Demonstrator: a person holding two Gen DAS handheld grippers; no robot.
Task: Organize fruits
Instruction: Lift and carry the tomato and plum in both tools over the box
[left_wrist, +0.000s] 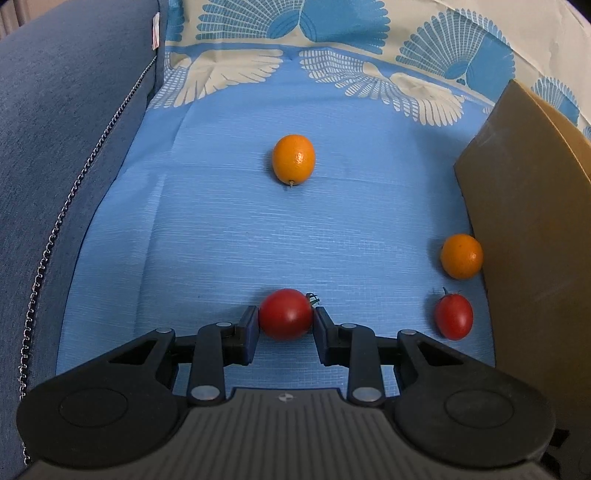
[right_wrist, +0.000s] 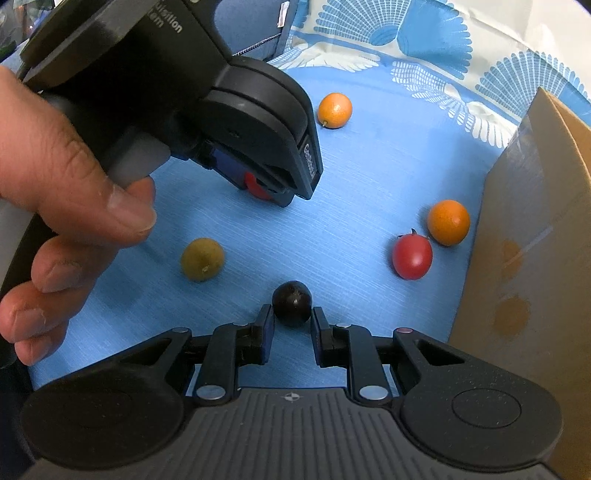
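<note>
In the left wrist view my left gripper (left_wrist: 285, 314) is shut on a round red tomato (left_wrist: 285, 317), one pad pressed to each side of it, low over the blue cloth (left_wrist: 258, 229). The right wrist view shows this gripper (right_wrist: 260, 188) from the side, with the tomato (right_wrist: 254, 185) showing red between its pads. My right gripper (right_wrist: 291, 314) is shut on a small dark round fruit (right_wrist: 291, 302) that rests on the cloth. Two orange fruits (left_wrist: 293, 158) (left_wrist: 461, 256), a smaller red tomato (left_wrist: 453, 317) and a yellow-green fruit (right_wrist: 202, 258) lie loose.
A tan box wall (left_wrist: 535, 221) stands along the right edge, with one orange fruit against it. A blue sofa arm (left_wrist: 55, 147) with a chain trim borders the left. A person's hand (right_wrist: 74, 192) holds the left gripper's handle. Patterned fabric lies at the back.
</note>
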